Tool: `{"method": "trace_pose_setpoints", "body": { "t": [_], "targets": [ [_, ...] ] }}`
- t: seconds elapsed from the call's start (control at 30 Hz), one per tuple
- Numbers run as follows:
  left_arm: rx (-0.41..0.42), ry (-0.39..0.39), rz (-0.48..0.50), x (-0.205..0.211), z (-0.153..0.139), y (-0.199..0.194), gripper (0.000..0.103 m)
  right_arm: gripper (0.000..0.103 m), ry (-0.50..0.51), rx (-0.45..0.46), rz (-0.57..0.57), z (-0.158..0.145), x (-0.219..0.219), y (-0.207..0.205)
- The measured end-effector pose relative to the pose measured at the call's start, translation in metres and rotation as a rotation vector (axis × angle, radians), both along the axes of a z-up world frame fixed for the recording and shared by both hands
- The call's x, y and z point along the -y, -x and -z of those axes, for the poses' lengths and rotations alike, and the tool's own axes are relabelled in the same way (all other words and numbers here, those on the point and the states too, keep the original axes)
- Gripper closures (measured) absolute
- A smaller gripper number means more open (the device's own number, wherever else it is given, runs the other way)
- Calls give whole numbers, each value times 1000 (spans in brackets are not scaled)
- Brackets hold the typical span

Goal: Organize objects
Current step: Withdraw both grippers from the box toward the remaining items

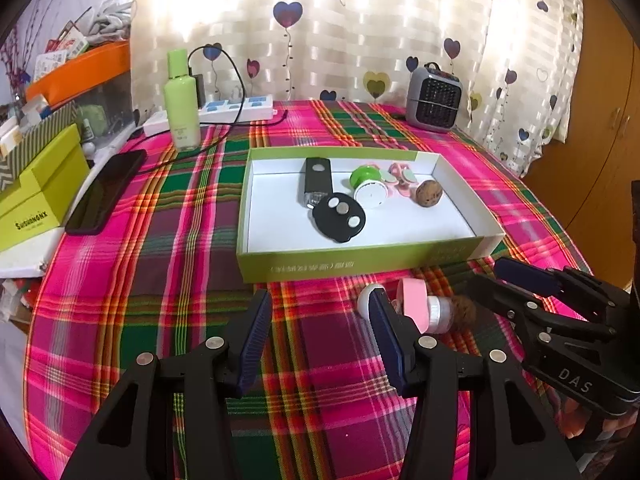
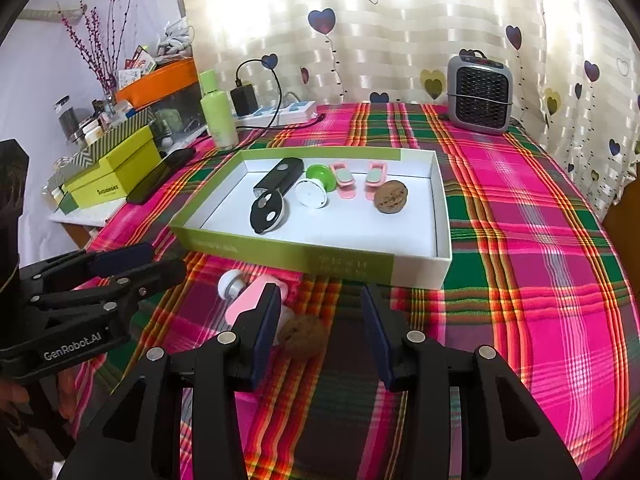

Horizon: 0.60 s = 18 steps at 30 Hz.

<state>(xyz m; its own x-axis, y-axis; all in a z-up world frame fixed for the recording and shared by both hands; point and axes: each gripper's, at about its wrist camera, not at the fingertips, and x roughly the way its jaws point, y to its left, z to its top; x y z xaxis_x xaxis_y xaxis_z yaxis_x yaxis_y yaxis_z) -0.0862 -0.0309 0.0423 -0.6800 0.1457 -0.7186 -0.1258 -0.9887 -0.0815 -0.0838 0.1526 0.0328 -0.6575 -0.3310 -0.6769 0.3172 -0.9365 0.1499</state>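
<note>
A green-and-white box tray [image 1: 360, 260] [image 2: 312, 254] sits on the plaid table. Inside lie a black flashlight [image 1: 318, 178], a black key fob [image 1: 340, 216], a green-and-white round gadget [image 1: 370, 186], pink clips [image 1: 402, 176] and a walnut [image 1: 429, 193] [image 2: 391, 197]. In front of the tray lie a pink-and-white jar [image 1: 420, 310] [image 2: 250, 302], a white cap [image 1: 366, 300] [image 2: 229, 284] and a second walnut [image 1: 464, 312] [image 2: 302, 336]. My left gripper [image 1: 320, 344] is open and empty, left of the jar. My right gripper [image 2: 320, 336] is open around the second walnut.
A green bottle [image 1: 182, 100], a power strip [image 1: 236, 110] with cable, a black phone [image 1: 106, 196] and green boxes [image 1: 36, 200] crowd the back left. A small grey heater [image 1: 434, 98] stands at the back right. The table edge curves away on the right.
</note>
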Motion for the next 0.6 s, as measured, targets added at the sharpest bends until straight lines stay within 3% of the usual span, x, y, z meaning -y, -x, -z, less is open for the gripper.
{"method": "trace_pose_setpoints", "body": {
  "t": [0.17, 0.43, 0.6],
  "targets": [
    [17, 3, 3, 2, 5, 0, 54, 60, 4, 4, -2, 1, 1, -2],
    [71, -60, 58, 3, 13, 3, 54, 60, -1, 9, -25, 4, 6, -8],
    [62, -66, 76, 6, 16, 0, 52, 60, 17, 31, -20, 9, 4, -8]
  ]
}}
